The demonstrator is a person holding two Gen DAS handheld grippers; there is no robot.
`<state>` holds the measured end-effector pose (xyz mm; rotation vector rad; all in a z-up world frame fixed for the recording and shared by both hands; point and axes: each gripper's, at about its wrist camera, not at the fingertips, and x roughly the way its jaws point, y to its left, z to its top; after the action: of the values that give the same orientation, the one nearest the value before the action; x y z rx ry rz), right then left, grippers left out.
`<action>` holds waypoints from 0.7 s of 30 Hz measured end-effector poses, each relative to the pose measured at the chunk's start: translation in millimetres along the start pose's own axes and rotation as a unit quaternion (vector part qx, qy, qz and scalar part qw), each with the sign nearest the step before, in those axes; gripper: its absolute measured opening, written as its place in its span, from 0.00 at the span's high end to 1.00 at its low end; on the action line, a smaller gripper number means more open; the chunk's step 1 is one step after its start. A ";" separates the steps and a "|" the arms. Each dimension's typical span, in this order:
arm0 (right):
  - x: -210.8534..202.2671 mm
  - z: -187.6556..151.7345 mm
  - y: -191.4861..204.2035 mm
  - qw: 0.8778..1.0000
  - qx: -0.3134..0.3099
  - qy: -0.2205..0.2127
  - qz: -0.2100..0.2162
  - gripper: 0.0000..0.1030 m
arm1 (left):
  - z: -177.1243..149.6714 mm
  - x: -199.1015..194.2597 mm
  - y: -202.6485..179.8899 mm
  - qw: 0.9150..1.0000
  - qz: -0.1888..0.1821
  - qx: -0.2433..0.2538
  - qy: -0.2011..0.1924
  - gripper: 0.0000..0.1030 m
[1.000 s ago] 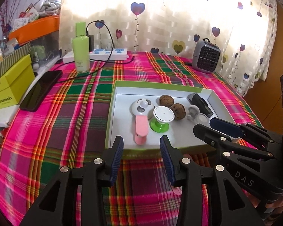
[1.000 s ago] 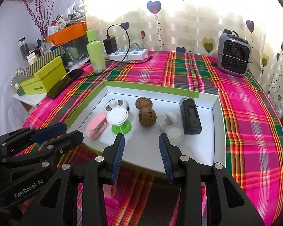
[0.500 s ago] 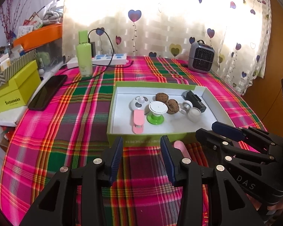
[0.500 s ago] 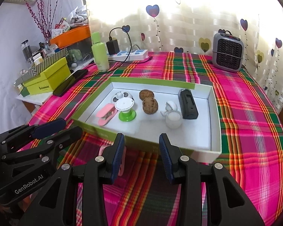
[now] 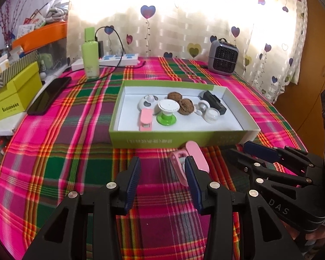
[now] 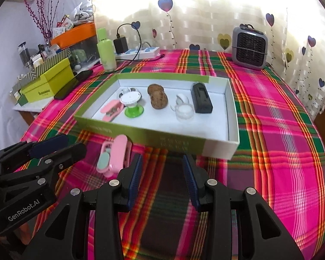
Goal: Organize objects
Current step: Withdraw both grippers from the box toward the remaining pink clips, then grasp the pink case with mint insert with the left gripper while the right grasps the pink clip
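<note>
A shallow box (image 5: 173,139) with green walls and a white floor stands on the plaid tablecloth. In it lie a pink clip (image 5: 145,119), a white disc on a green base (image 5: 168,112), two walnuts (image 5: 185,106), a small white jar (image 5: 211,115) and a black device (image 5: 214,101). Outside the box (image 6: 153,138), against its front wall, lies a pink case (image 5: 196,155) with a mint-green part (image 6: 117,153). My left gripper (image 5: 163,173) hangs open and empty, left of that case. My right gripper (image 6: 162,169) hangs open and empty before the box front.
A green bottle (image 5: 90,53), a power strip (image 5: 119,59) with a charger and a small grey heater (image 5: 223,57) stand at the table's back. A phone (image 5: 48,95) and a yellow-green carton (image 5: 13,95) lie at the left. A wooden cabinet stands at the right.
Both grippers have drawn back from over the box toward the table's near side. The pink case in front of the box has come into view. Both jaws stay apart and empty.
</note>
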<state>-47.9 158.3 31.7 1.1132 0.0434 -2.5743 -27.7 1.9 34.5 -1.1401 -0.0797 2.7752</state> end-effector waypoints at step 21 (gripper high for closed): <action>-3.8 -13.2 -6.1 1.000 0.005 0.010 -0.002 0.61 | -11.1 17.3 -8.3 0.999 -0.024 -0.005 0.029 0.56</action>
<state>-38.2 167.2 24.6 1.1442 0.0381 -2.5698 -31.1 12.6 15.4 -1.2052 -0.1135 2.7012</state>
